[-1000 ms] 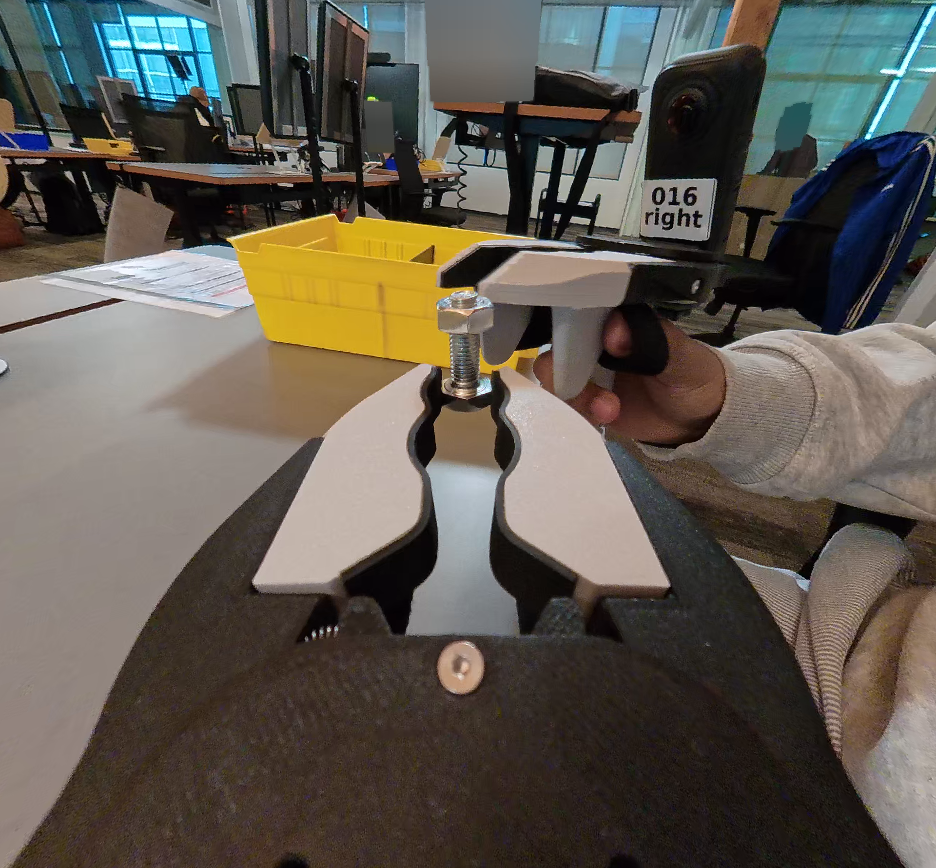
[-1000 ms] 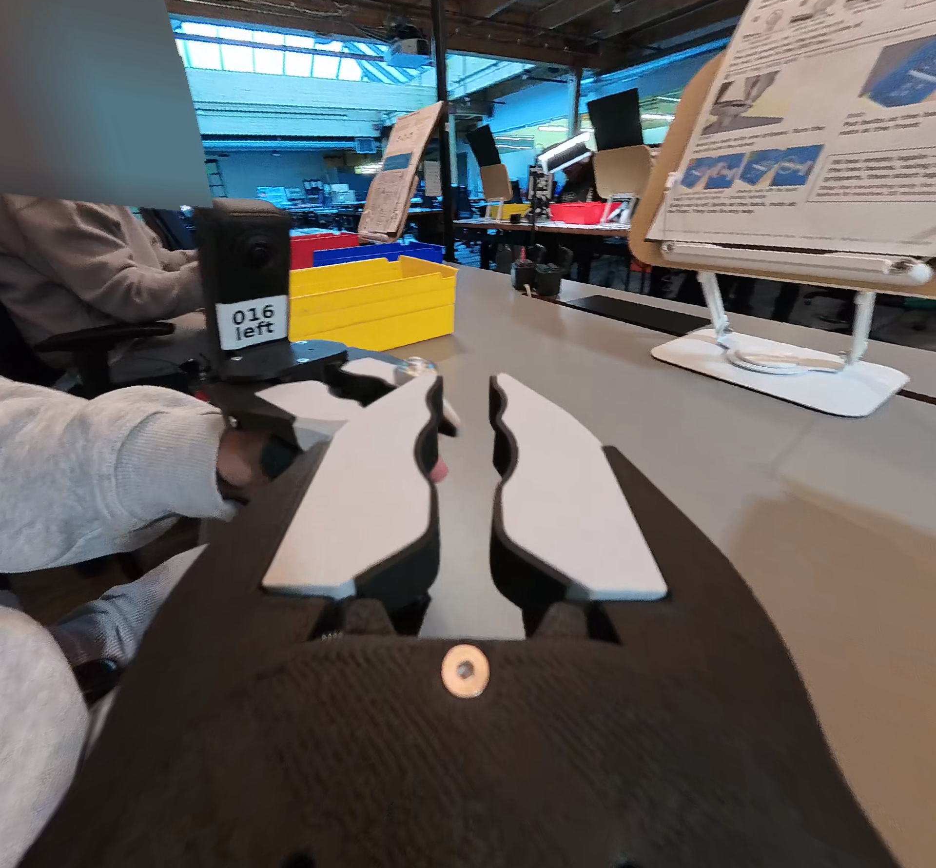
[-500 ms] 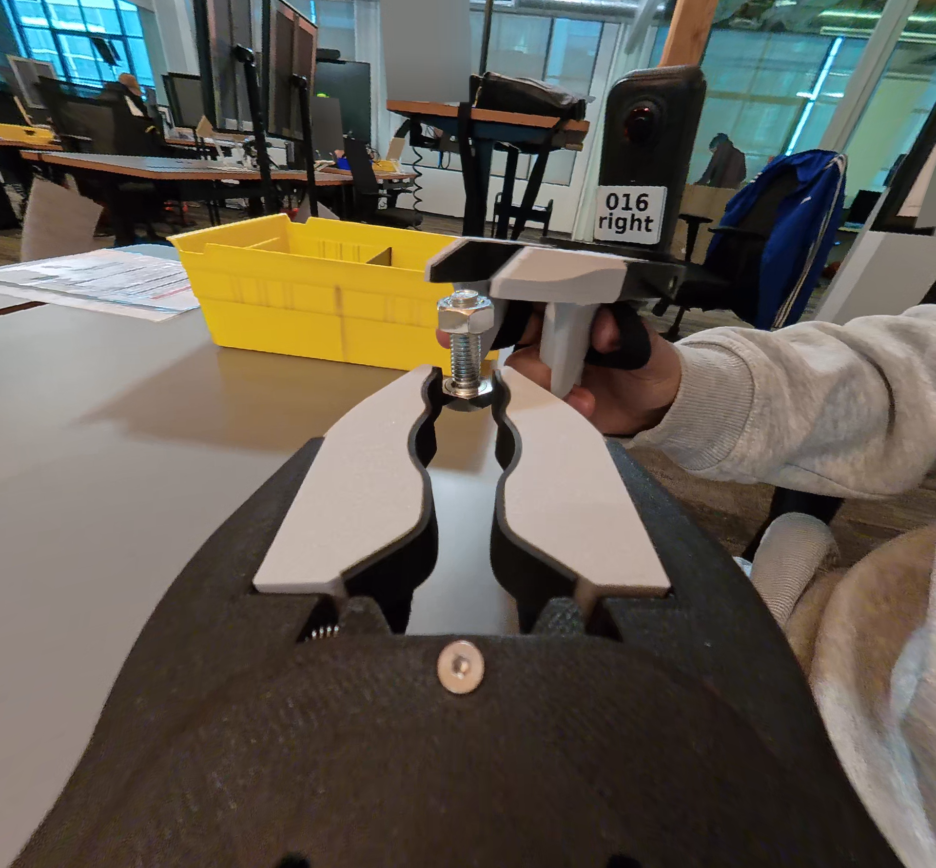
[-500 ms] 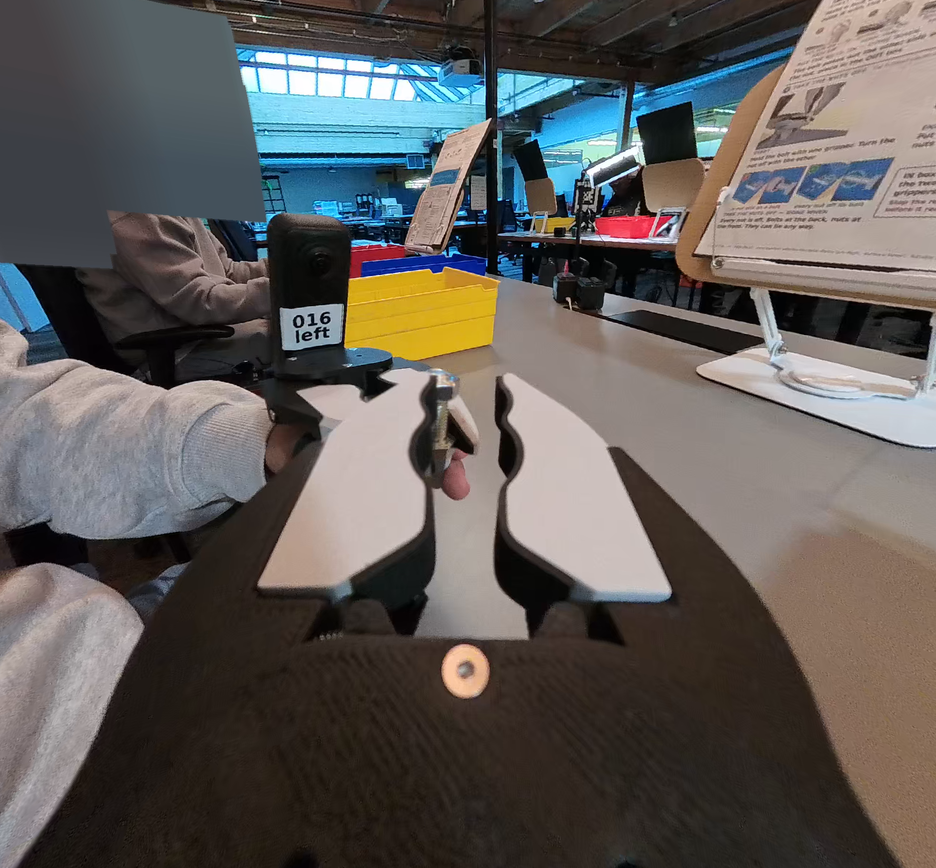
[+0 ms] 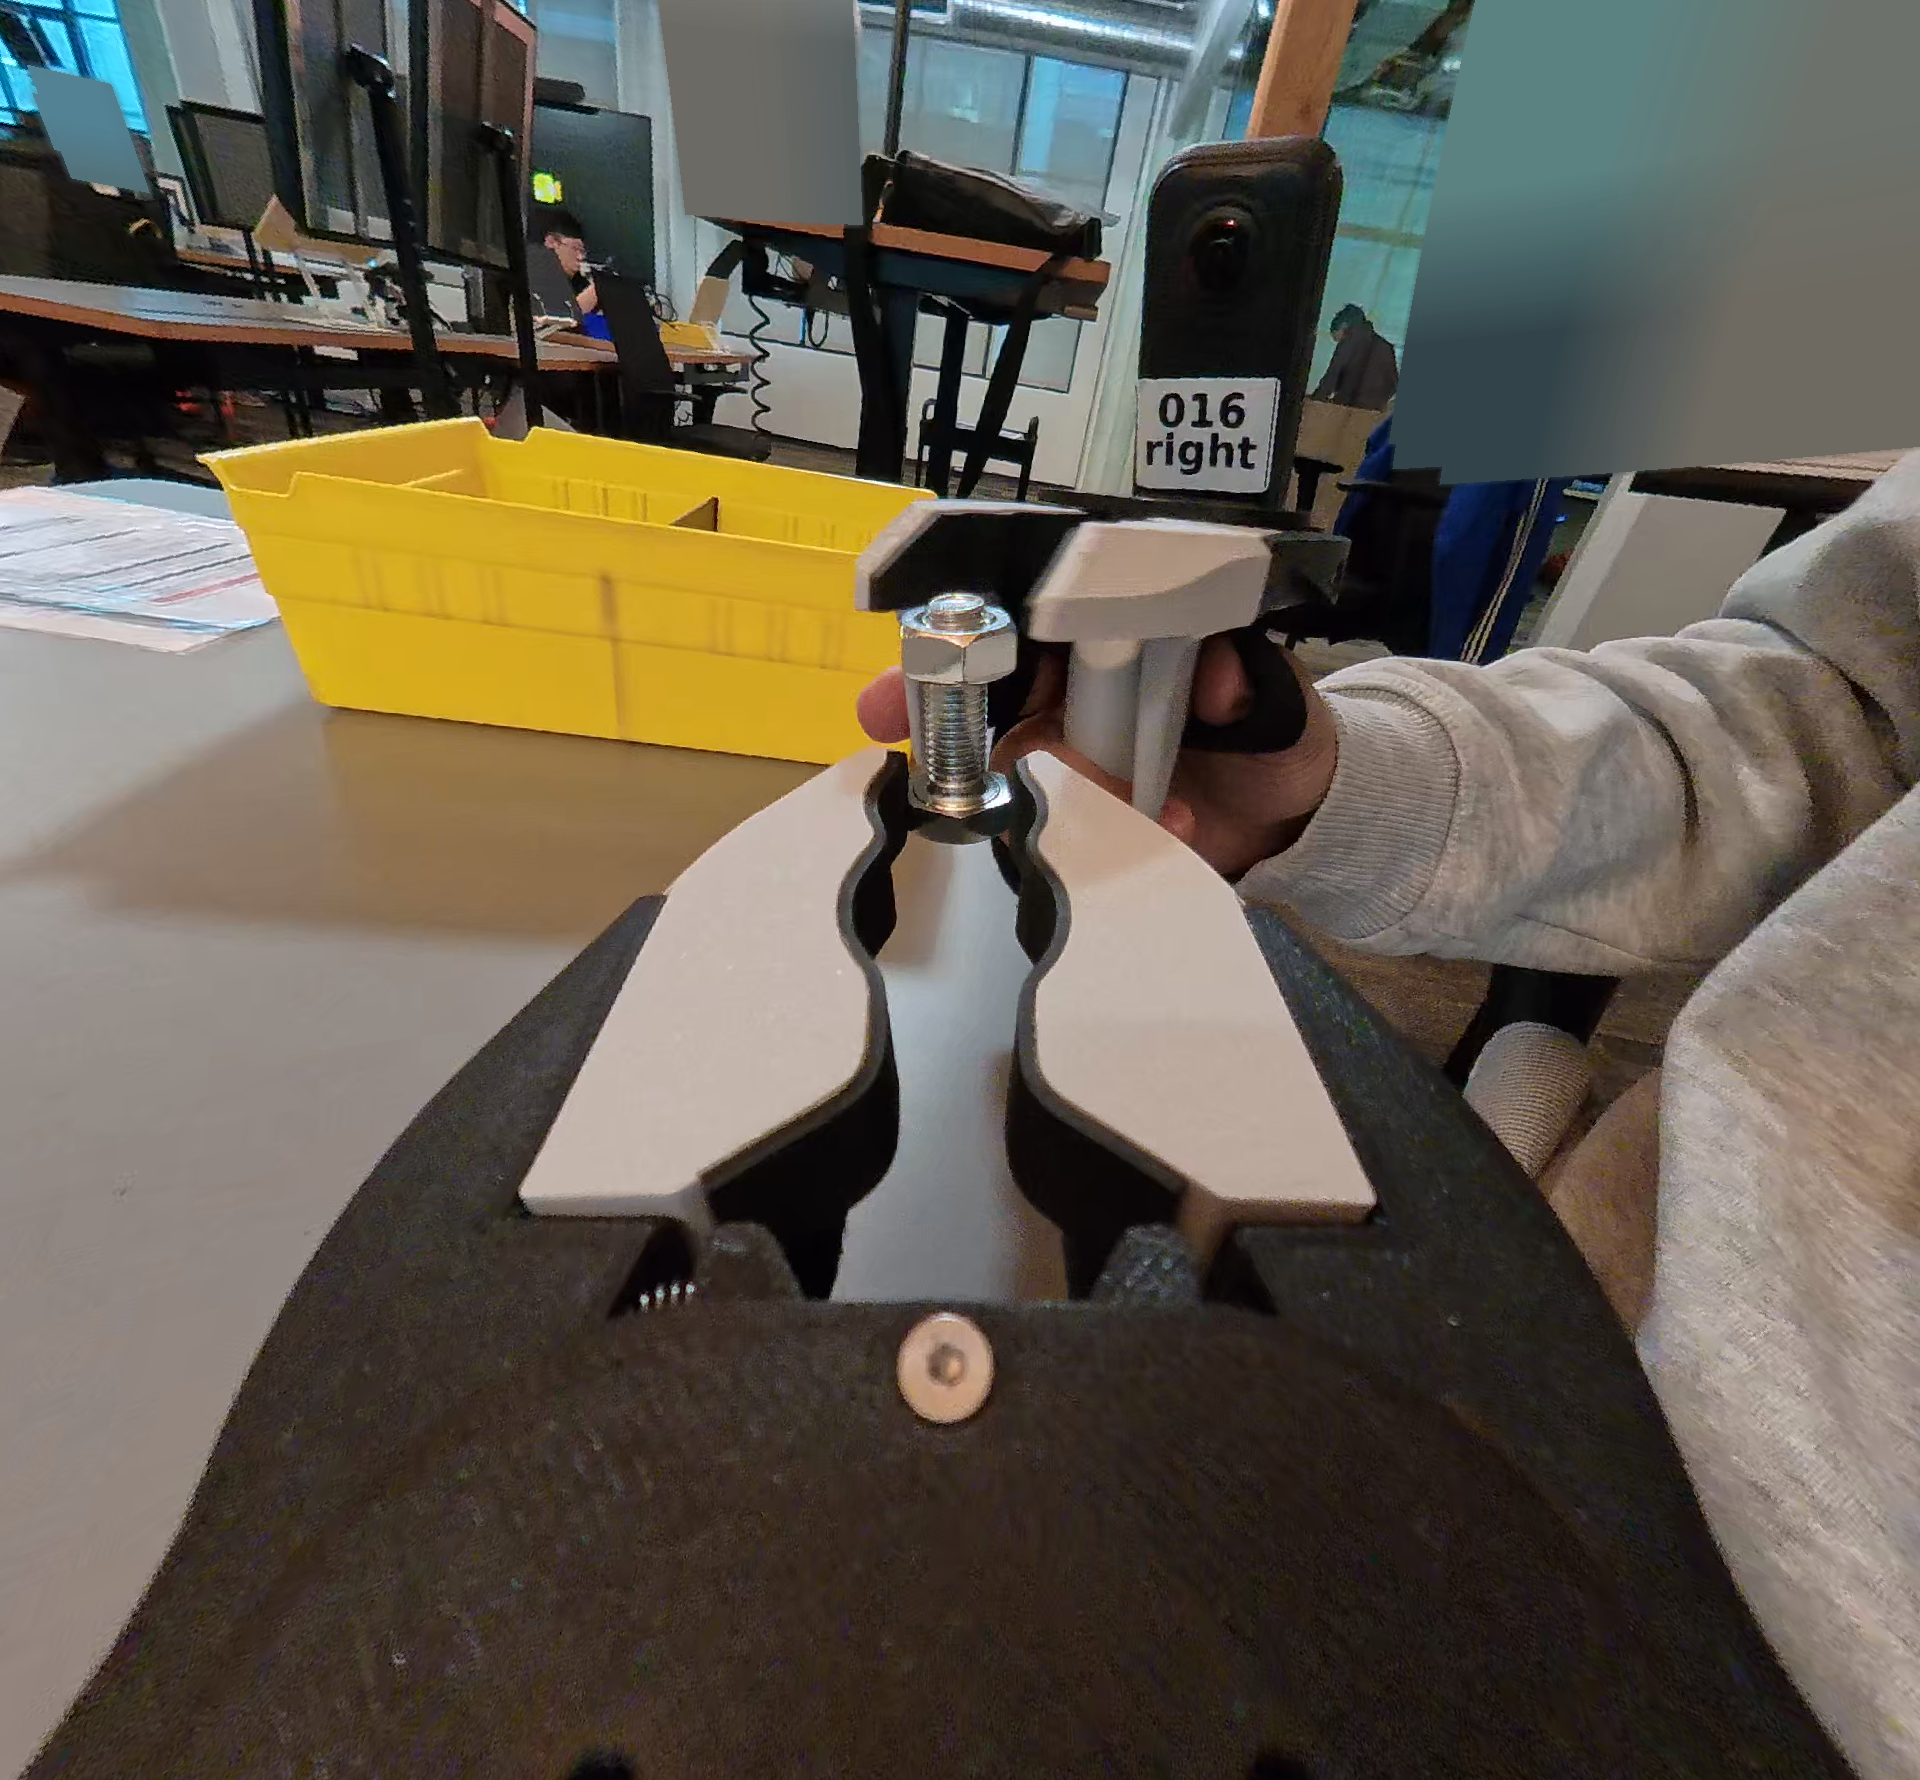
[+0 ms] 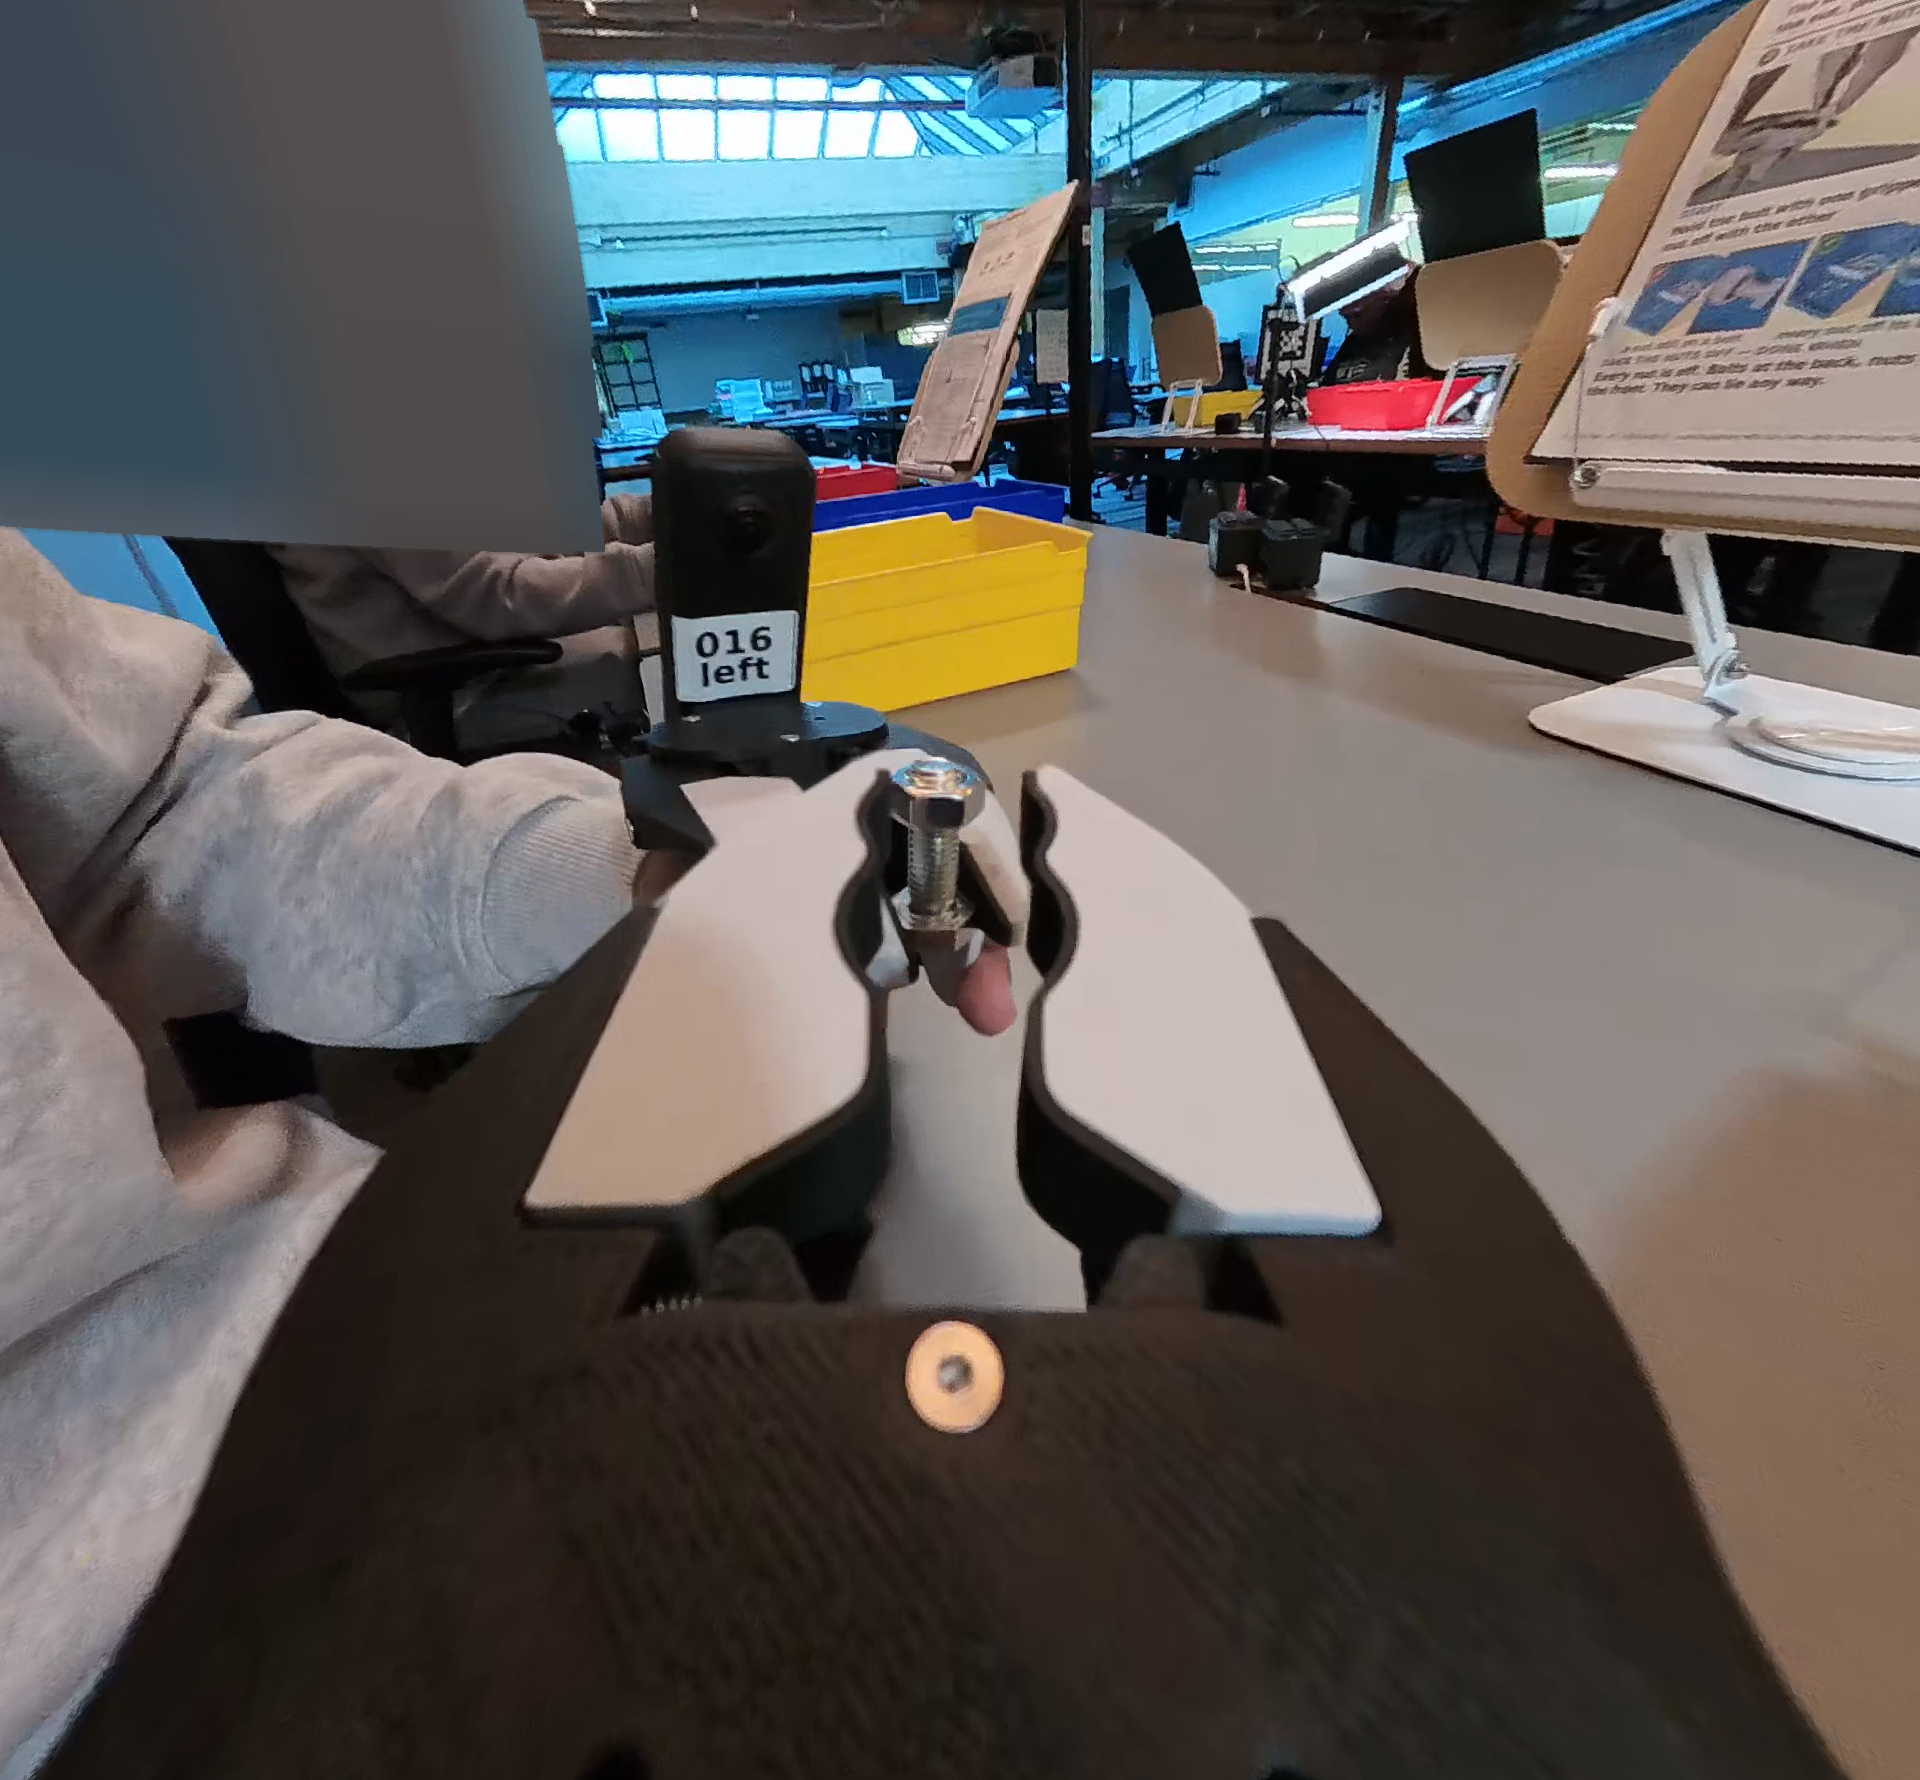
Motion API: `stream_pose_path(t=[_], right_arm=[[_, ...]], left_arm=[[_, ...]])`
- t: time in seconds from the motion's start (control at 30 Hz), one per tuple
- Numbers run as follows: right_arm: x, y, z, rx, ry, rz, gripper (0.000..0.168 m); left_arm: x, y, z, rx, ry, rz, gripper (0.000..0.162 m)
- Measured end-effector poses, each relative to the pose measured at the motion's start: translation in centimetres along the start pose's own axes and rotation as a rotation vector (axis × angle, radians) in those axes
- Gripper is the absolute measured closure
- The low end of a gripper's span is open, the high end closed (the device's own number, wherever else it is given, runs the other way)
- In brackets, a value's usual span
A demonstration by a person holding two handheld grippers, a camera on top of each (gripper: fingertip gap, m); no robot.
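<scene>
Between the tips of our left gripper [image 5: 958,800], just in front of the long yellow plastic bin [image 5: 540,587] on the grey table [image 5: 260,899], stands a short silver steel bolt [image 5: 954,722], upright, its head clamped in the jaws and a hex nut [image 5: 957,641] threaded at its top. We judge it small, dense, rigid and slick, so the flats of the nut give the surest purchase. Our right gripper [image 6: 943,831], jaws apart, brackets the nut without gripping it. Half a second ago the right gripper sat slightly aside of the bolt; now the nut lies squarely between its fingers, nearer the bin.
</scene>
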State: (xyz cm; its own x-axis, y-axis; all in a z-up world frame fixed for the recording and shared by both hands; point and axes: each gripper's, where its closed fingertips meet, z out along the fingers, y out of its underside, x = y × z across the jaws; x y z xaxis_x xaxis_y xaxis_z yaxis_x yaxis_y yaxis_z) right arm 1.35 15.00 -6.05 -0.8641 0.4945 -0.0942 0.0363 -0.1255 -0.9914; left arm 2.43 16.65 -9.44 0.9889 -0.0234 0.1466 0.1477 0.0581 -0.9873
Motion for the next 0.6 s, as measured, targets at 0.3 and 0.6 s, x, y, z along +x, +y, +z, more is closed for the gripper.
stream_pose_path(t=[0.3, 0.6], right_arm=[[1.6, -0.7, -1.1, 0.06, 0.039, 0.089, 0.149], [1.2, 0.2, -0.3, 0.016, 0.02, 0.101, 0.143]], left_arm=[[-1.1, -0.1, 0.0, 0.0, -0.03, -0.001, 0.142], [-0.7, 0.2, 0.2, -0.012, -0.026, -0.028, 0.143]])
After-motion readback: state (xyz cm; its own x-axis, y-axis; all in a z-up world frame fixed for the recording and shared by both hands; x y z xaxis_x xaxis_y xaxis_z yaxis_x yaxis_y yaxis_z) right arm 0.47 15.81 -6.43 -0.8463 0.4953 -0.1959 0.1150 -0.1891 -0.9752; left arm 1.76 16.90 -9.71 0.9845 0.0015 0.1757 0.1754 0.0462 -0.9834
